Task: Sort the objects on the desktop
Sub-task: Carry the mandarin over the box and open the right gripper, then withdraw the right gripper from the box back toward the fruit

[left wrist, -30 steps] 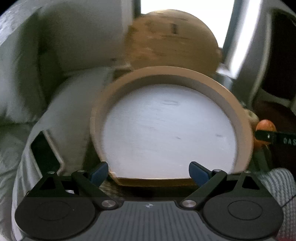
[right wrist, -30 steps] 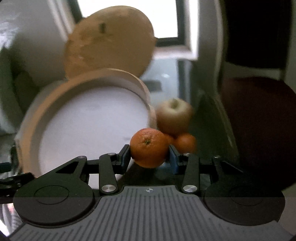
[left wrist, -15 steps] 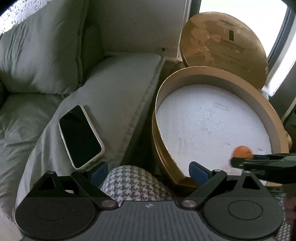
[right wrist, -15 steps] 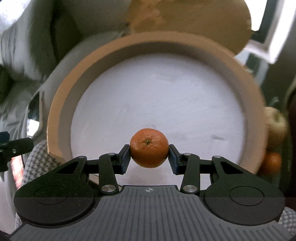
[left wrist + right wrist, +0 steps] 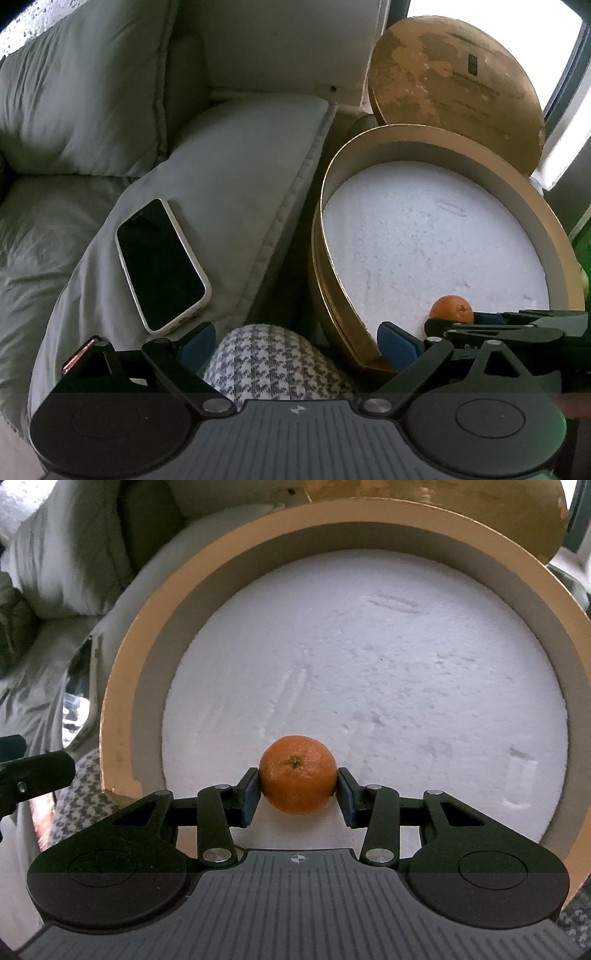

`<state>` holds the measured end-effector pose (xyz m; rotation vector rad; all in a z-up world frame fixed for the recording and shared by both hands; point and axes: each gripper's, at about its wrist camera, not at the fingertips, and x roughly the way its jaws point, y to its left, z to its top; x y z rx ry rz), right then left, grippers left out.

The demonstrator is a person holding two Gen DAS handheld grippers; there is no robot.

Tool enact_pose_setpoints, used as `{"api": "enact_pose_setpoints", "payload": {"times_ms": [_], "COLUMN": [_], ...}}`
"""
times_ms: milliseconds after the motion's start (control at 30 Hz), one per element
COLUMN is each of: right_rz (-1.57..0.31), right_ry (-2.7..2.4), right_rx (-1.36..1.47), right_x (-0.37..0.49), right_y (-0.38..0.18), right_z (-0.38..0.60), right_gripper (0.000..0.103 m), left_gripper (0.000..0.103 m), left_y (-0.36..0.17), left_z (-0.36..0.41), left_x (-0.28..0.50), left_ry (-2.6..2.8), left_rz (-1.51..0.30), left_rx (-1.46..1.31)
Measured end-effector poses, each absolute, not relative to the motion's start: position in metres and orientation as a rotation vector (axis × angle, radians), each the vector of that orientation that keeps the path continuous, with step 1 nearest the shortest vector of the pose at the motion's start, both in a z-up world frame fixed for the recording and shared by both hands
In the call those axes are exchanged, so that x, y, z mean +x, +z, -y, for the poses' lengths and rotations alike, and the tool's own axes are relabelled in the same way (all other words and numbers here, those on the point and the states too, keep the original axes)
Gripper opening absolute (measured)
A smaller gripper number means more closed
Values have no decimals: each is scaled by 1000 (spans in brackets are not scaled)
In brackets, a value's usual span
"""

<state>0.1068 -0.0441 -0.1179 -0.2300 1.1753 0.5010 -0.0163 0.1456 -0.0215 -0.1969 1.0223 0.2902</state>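
Right gripper: I have its fingers clamped on the small round orange mandarin, low over the white foam floor of the round gold-rimmed box.
Left gripper: fingers apart, empty.
Progress: mandarin not yet released; box otherwise empty.
Writing: none legible.
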Motion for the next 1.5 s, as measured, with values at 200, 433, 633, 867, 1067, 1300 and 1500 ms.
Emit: {"api": "enact_pose_setpoints", "payload": {"times_ms": [200, 433, 633, 867, 1067, 1300, 1500], "right_rz": [-1166, -1152, -1074, -1031, -988, -1010, -1035], "right_ry": [515, 492, 431, 368, 278, 176, 155], "right_rx": [-204, -153, -83, 25, 87, 133, 184], "right_x": [105, 96, 71, 44, 32, 29, 27], "right_y": [-110, -78, -41, -17, -9, -18, -28], "right_z": [47, 69, 110, 163, 209, 250, 264], "right_gripper": [59, 64, 76, 79, 82, 89, 91], "left_gripper": [95, 95, 96, 98, 100, 102, 102], "left_y": [-17, -5, 4, 30, 36, 17, 10], "left_z": [-139, -118, -97, -53, -7, 29, 41], "left_x": [-18, -23, -25, -19, -12, -11, -16], "left_ry": [289, 259, 237, 153, 58, -7, -38], "left_rz": [-1018, -998, -983, -930, -925, -1020, -1046], "left_rx": [-178, -133, -93, -25, 54, 150, 208]}}
